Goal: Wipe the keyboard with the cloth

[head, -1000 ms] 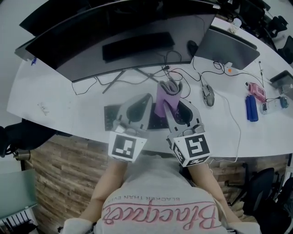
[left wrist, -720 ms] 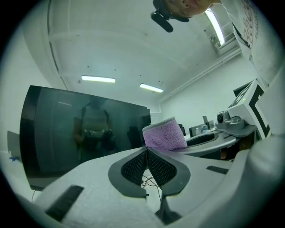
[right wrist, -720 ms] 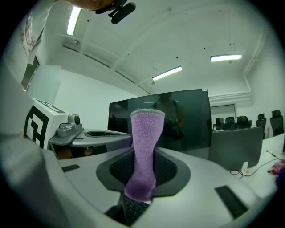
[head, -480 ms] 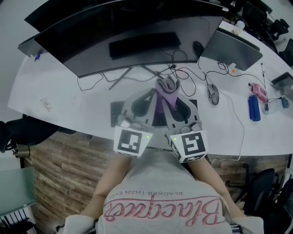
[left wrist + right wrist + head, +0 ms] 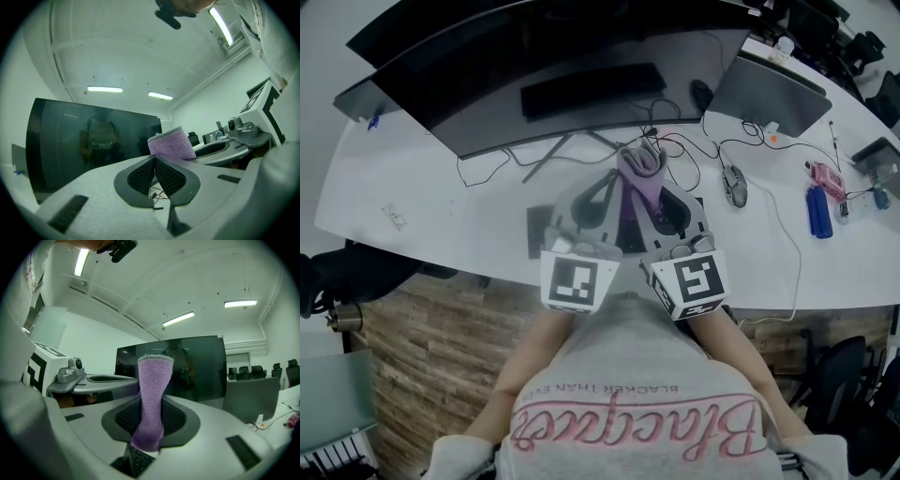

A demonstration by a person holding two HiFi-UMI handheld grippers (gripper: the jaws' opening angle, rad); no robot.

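Observation:
In the head view both grippers are held side by side, close to the person's chest and above the front of the white desk. My right gripper (image 5: 645, 187) is shut on a purple cloth (image 5: 639, 173), which stands up between its pads (image 5: 176, 418). The cloth (image 5: 151, 394) fills the middle of the right gripper view. My left gripper (image 5: 607, 183) is shut with nothing in it, its pads (image 5: 140, 174) pressed together, and the cloth (image 5: 171, 144) shows just beyond them. A black keyboard (image 5: 535, 234) lies under both grippers, mostly hidden; a few of its keys (image 5: 140, 459) show below the cloth.
A wide curved monitor (image 5: 534, 66) spans the back of the desk (image 5: 422, 206). A grey laptop (image 5: 769, 89) stands at the back right. A mouse (image 5: 734, 184), loose cables (image 5: 675, 150), a blue object (image 5: 815, 212) and a pink one (image 5: 825, 180) lie to the right.
The two grippers have drawn a little closer together and shifted slightly toward the monitor. The cloth stays in the right gripper.

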